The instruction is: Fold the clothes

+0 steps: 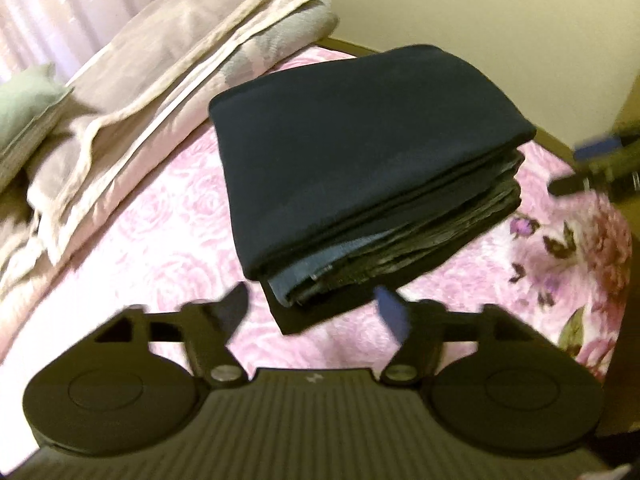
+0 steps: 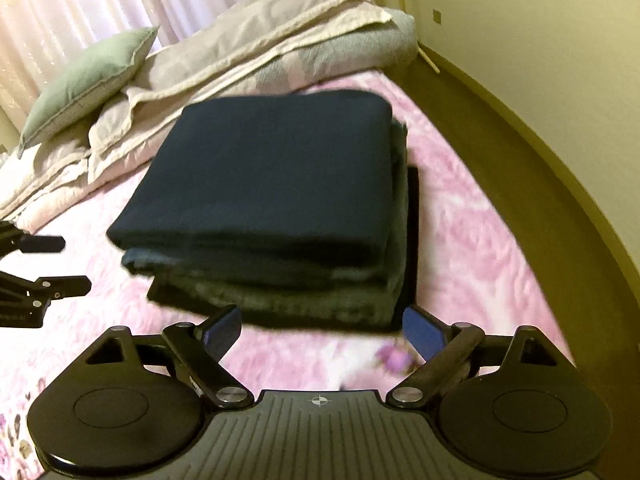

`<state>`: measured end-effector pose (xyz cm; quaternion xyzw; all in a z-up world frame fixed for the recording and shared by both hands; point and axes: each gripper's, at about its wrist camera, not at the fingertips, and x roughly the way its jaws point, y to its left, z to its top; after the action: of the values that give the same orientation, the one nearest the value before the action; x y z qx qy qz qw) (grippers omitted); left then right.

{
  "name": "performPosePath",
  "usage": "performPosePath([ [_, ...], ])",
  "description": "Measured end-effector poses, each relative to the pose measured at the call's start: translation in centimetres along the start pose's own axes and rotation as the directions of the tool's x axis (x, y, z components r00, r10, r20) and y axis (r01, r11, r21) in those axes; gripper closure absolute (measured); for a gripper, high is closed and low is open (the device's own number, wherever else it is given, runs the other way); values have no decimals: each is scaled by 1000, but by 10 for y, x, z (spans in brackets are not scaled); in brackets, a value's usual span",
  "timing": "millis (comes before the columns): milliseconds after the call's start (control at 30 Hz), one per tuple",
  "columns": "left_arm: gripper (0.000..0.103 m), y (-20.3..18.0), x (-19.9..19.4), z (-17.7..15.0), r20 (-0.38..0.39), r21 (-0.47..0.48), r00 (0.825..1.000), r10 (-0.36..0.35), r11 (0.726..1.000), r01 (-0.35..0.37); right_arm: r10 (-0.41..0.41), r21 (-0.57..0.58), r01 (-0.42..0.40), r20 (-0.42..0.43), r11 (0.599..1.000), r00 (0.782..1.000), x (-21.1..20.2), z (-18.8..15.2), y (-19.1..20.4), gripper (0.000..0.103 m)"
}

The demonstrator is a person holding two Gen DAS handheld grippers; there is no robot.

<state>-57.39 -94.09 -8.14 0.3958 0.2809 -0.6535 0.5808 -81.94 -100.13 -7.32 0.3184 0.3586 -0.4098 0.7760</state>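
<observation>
A stack of folded dark clothes point(image 1: 360, 168) lies on the pink rose-patterned bed point(image 1: 168, 248), a navy garment on top and grey and blue layers under it. It also shows in the right wrist view point(image 2: 272, 200). My left gripper point(image 1: 316, 312) is open and empty just in front of the stack's near corner. My right gripper point(image 2: 320, 328) is open and empty just in front of the stack's near edge. The right gripper shows at the right edge of the left wrist view point(image 1: 592, 164). The left gripper shows at the left edge of the right wrist view point(image 2: 60, 264).
A rumpled beige and pink duvet point(image 2: 248, 44) lies behind the stack. A green pillow point(image 2: 88, 80) rests at the back left before pink curtains point(image 2: 100, 4). A brown wooden bed frame point(image 2: 520, 168) runs along the right beside a cream wall.
</observation>
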Motion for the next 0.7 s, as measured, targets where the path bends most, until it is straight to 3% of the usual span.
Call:
performPosePath([
  [67, 5, 0, -9, -8, 16, -65, 1000, 10, 998, -9, -20, 7, 20, -1, 1000, 1000, -9, -13, 8, 11],
  [133, 1, 0, -18, -17, 21, -105, 1000, -2, 995, 4, -44, 22, 44, 17, 999, 999, -22, -24, 18, 10],
  [300, 2, -9, -55, -41, 63, -122, 997, -38, 992, 46, -119, 95, 112, 61, 989, 991, -64, -50, 45, 8],
  [433, 2, -14, -104, -62, 158, -118, 987, -3, 993, 22, -144, 109, 134, 91, 985, 985, -95, -68, 73, 8],
  [600, 2, -16, -143, -80, 171, -84, 985, -30, 995, 45, -188, 142, 169, 139, 975, 972, -130, -85, 104, 8],
  [700, 2, -14, -163, -90, 198, -122, 980, 4, 992, 20, -202, 161, 176, 158, 971, 967, -145, -93, 118, 8],
])
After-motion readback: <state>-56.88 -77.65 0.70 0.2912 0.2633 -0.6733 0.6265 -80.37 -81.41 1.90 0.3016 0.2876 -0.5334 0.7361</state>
